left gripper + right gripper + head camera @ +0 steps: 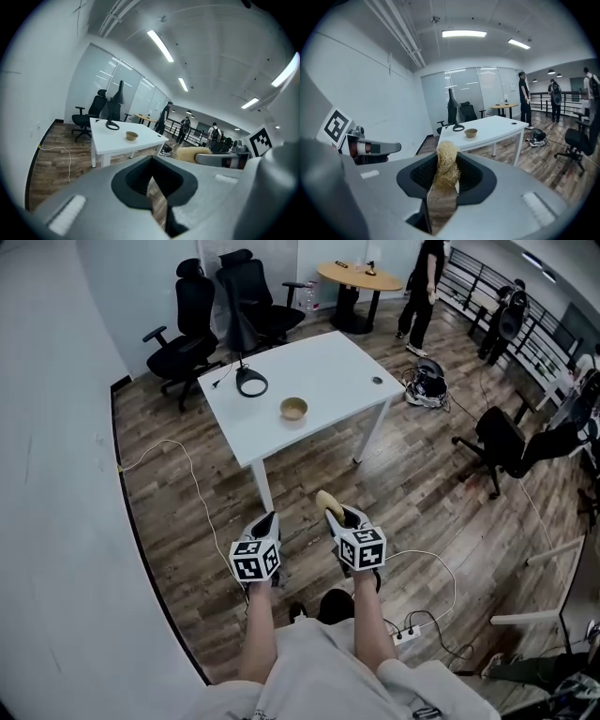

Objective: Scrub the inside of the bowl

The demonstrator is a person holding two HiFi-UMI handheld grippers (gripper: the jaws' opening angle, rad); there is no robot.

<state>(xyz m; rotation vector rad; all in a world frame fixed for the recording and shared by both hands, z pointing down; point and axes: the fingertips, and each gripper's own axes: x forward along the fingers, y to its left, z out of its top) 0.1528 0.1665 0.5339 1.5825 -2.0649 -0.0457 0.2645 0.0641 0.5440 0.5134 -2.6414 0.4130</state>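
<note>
Left tongs [269, 518] are held low in front of the person's knees. Their two jaws are pulled close together with nothing between them, and only a thin strip of the brown wooden floor [422, 484] shows through the slit. Right tongs [337, 514] are just beside them, at the same height. They are squeezed tight on a pale yellow stringy scrubber [446, 164]. The scrubber stands up out of the jaws like a little tuft.

Both tongs point across the room at a white bench with white legs [323, 362], and they are well apart from it. A small round tan bowl [293, 409] sits upright on the bench, near the edge that faces the person. Neither pair of tongs touches the bowl. Near the bowl, on its left side, lies a black ring-shaped thing [251, 382] with a thin black cable. A small dark round spot [377, 381] is near the far right edge of the bench.

Behind the bench stand black office chairs on wheels [192, 324]. Farther back there is a round wooden table [361, 277], and a person in dark clothes [422, 287] stands next to it. A long white cable [192, 474] curls over the floor to the left of the bench.
</note>
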